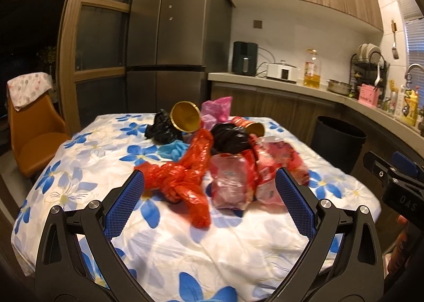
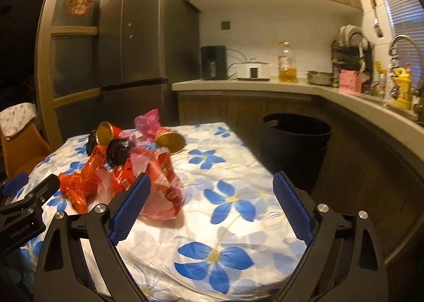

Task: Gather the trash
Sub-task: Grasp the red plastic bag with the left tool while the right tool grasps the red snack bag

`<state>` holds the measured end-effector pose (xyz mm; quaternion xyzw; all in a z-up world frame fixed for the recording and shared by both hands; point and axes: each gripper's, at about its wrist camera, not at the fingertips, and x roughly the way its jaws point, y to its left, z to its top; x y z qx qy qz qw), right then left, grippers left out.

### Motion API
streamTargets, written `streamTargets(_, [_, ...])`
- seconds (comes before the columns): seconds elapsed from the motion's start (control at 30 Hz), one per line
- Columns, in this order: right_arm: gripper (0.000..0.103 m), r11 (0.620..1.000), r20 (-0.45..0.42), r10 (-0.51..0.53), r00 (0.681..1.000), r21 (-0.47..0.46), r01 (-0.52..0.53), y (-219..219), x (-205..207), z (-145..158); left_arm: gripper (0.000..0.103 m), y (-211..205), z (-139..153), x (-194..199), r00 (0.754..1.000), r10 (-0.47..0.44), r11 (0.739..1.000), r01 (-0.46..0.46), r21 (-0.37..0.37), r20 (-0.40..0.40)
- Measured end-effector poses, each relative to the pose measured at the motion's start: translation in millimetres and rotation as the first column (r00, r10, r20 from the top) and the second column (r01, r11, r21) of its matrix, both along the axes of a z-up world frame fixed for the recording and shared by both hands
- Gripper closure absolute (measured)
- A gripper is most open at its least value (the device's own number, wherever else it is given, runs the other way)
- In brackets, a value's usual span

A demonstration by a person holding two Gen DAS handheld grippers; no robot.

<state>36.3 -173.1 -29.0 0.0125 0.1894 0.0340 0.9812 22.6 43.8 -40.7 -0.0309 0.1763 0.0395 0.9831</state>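
Observation:
A heap of trash lies on the flower-print tablecloth [image 1: 185, 243]: a red plastic bag [image 1: 185, 177], a clear pink wrapper [image 1: 230, 182], two black bags [image 1: 230, 137], two gold-lined cups [image 1: 185, 116], a pink bag [image 1: 216, 108] and a blue glove [image 1: 172, 149]. My left gripper [image 1: 210, 176] is open, just short of the red bag and the wrapper, touching neither. My right gripper [image 2: 212, 178] is open over bare cloth, to the right of the heap. The pink wrapper [image 2: 161, 196] lies just beyond its left finger. A black trash bin [image 2: 294, 143] stands on the floor past the table's right side.
An orange chair [image 1: 34, 137] draped with a cloth stands left of the table. Behind are a tall fridge [image 1: 169, 36] and a curved counter [image 2: 265, 87] with appliances, an oil bottle and a sink. The bin [image 1: 338, 143] stands between table and counter.

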Motion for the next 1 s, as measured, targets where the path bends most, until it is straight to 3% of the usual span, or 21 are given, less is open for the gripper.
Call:
streamTargets(0.03, [0.02,1.0,-0.006,0.009,1.0,0.001,-0.009,2,4,-3,0.006,2,-3,3,1.0,0.007,1.0,-0.007,0.002,-0.006])
streamTargets(0.5, [0.024,0.984,-0.073,0.176,0.982,0.026,-0.175,35,69,-52,0.008,26,-36,38,0.996,0.076,0.997,-0.077,-0.028,-0.057])
streamTargets(0.6, [0.029,0.979,-0.083,0.202,0.976,0.045,-0.198,36,80,-59,0.008,27,-38,44,0.995,0.08,0.996,-0.082,-0.024,-0.052])
streamTargets(0.7, [0.04,0.973,-0.098,0.229,0.969,0.054,-0.224,39,89,-65,0.009,28,-41,51,0.995,0.077,0.996,-0.079,-0.027,-0.067])
streamTargets(0.77, [0.059,0.967,-0.113,0.252,0.961,0.065,-0.246,41,94,-70,0.011,27,-44,56,0.994,0.077,0.997,-0.079,-0.025,-0.08])
streamTargets(0.9, [0.083,0.956,-0.138,0.291,0.947,0.079,-0.282,41,98,-77,0.016,26,-49,64,0.991,0.076,0.997,-0.079,-0.025,-0.107])
streamTargets(1.0, [0.089,0.955,-0.138,0.295,0.946,0.081,-0.286,38,97,-76,0.024,29,-55,69,0.987,0.083,0.996,-0.088,-0.032,-0.135])
